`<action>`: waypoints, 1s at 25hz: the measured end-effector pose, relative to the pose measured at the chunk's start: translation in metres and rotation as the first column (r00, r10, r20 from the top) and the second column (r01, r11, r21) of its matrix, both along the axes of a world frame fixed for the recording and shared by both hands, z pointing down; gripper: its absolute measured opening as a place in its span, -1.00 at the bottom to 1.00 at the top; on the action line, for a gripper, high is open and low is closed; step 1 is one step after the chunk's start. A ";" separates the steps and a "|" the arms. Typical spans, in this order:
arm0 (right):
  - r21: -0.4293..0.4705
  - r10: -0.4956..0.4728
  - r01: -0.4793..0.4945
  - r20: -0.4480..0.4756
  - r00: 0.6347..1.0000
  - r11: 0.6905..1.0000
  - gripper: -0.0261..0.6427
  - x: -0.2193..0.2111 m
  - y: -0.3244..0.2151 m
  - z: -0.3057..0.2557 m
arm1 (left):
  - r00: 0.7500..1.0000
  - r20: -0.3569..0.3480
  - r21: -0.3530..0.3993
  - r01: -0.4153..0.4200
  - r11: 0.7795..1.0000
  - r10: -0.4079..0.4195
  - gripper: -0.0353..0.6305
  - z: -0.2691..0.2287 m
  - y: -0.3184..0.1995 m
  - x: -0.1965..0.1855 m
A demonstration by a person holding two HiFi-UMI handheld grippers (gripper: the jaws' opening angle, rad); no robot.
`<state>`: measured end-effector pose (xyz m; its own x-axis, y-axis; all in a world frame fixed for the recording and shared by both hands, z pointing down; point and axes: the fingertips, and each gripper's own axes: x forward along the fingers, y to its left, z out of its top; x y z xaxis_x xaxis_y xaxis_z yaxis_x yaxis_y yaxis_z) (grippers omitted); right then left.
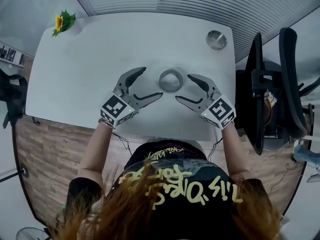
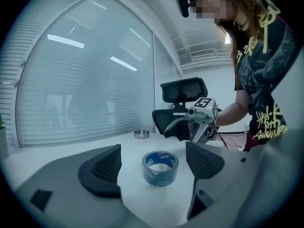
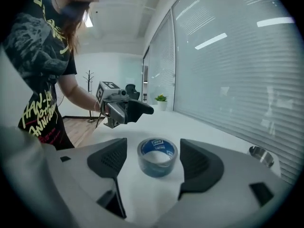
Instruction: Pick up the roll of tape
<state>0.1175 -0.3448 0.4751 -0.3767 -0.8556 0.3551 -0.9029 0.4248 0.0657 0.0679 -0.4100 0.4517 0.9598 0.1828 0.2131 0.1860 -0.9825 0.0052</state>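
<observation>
Grey roll of tape (image 1: 171, 80) lies flat on the white table (image 1: 75, 74); left gripper (image 1: 152, 81) and right gripper (image 1: 183, 87) flank it, jaws wide, empty; approach step, I judge; next, one must advance and close on it.

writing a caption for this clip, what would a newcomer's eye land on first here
A grey roll of tape with a blue inner core lies flat in the middle of the white tabletop, flanked by the left gripper and the right gripper, both open and touching nothing. At the far corners sit a yellow flower with green leaves, left, and a small round metal dish, right.
</observation>
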 end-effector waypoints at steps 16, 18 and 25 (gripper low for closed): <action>-0.244 -0.148 0.108 -0.154 0.977 0.964 0.11 0.002 -0.025 0.076 | 0.932 0.324 0.063 -0.192 0.979 0.162 0.40 0.087 0.012 0.026; -0.251 -0.160 0.119 -0.152 0.975 0.961 0.11 0.001 -0.027 0.076 | 0.918 0.353 0.080 -0.225 0.971 0.184 0.40 0.091 0.015 0.029; -0.267 -0.128 0.096 -0.107 0.986 0.959 0.12 0.000 -0.035 0.084 | 0.836 0.496 0.102 -0.327 0.939 0.237 0.38 0.109 0.025 0.031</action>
